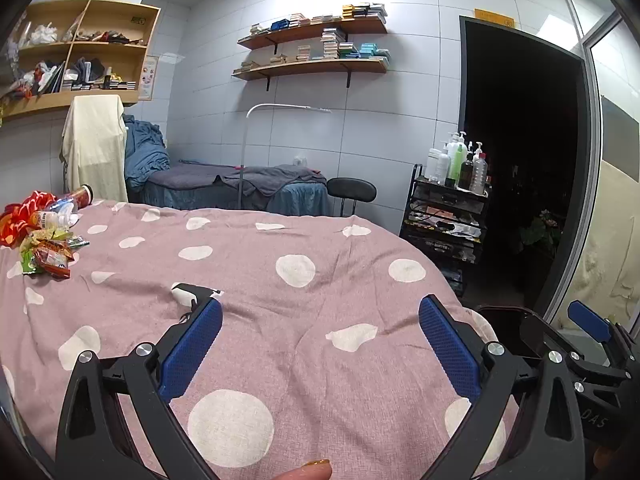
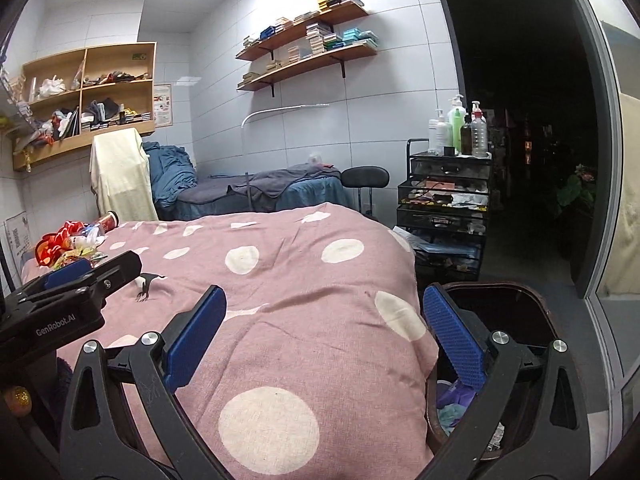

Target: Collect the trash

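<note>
Both grippers, left gripper (image 1: 320,344) and right gripper (image 2: 324,336), hover wide open and empty over the bed (image 1: 320,280). The trash pile (image 1: 44,236) sits at the bed's far left corner, well beyond the fingers.

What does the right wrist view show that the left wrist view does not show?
Only the right wrist view looks into the trash bin beside the bed, with some rubbish already inside. Only the left wrist view shows a fingertip at its bottom edge. Both show the pink dotted bedcover, the pile of wrappers at its far left corner, the bottle cart, and the open, empty left gripper and right gripper.
</note>
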The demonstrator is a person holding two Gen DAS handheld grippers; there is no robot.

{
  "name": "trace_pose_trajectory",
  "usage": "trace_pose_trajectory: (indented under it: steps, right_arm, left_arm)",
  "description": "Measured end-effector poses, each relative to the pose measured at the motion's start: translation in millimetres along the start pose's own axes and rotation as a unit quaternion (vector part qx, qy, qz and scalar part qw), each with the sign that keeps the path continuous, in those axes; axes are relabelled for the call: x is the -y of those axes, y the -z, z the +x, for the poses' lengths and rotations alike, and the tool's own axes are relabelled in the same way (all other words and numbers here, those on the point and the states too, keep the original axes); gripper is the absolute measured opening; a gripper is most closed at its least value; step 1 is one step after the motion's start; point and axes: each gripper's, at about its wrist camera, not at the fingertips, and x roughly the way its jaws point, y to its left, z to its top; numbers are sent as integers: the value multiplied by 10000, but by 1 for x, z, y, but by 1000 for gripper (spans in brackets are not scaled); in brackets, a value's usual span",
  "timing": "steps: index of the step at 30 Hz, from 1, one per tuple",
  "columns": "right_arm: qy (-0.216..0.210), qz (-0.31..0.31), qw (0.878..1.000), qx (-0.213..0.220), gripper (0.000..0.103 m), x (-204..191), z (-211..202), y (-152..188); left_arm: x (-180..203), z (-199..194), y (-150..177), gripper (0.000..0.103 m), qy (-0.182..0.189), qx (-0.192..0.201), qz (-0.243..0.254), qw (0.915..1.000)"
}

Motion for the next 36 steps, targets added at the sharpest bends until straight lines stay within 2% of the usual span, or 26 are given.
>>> trace_pose_trajectory:
  steps: [36]
  right_arm:
    - [36,164,9999,-20,98,10,0,-5]
  left_arm:
    - [1,-6,-1,98,-64,88,58,9999]
